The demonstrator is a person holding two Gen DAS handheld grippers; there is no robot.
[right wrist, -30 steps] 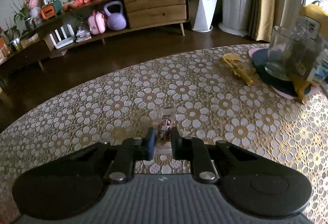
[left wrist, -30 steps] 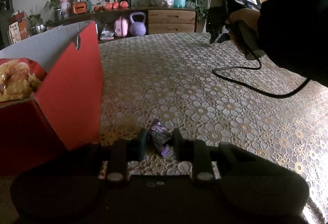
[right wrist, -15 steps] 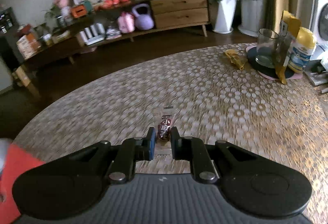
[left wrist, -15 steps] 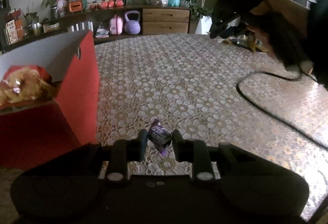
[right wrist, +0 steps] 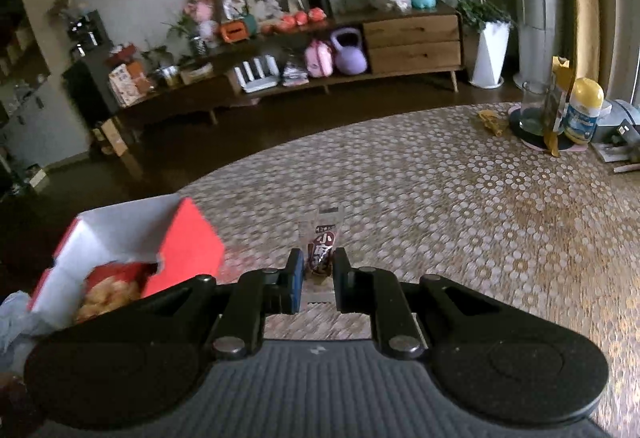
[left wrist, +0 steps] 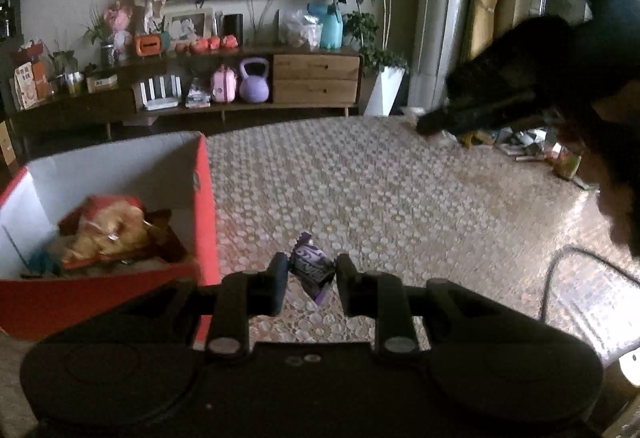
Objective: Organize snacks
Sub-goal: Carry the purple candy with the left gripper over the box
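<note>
now that both hands have lifted off the tablecloth (left wrist: 360, 189) since a second ago, each tool carries its own snack toward the red box (left wrist: 206, 197). the left gripper (left wrist: 311, 280) is clamped on a purple wrapped candy (left wrist: 310, 270), which sits tilted between the pads, same grip as a second ago. the box, earlier level with this tool and showing only its outer wall, now lies below and to the left of it, so the interior is visible with an orange snack bag (left wrist: 108, 234) already inside. the right gripper (right wrist: 315, 278) is closed tight on a small brown-and-clear candy packet (right wrist: 322, 248), which sticks out ahead of the fingertips. a second ago no box was in its view; now the box (right wrist: 188, 238) sits just left of and below its jaws, open top facing up. in the left view the right tool's dark body (left wrist: 520, 85) crosses the upper right. judgement: pickup is done for both items, transport is nearly over, and what's left is getting each tool over the opening and releasing. the right one looks closer to the rim.
</note>
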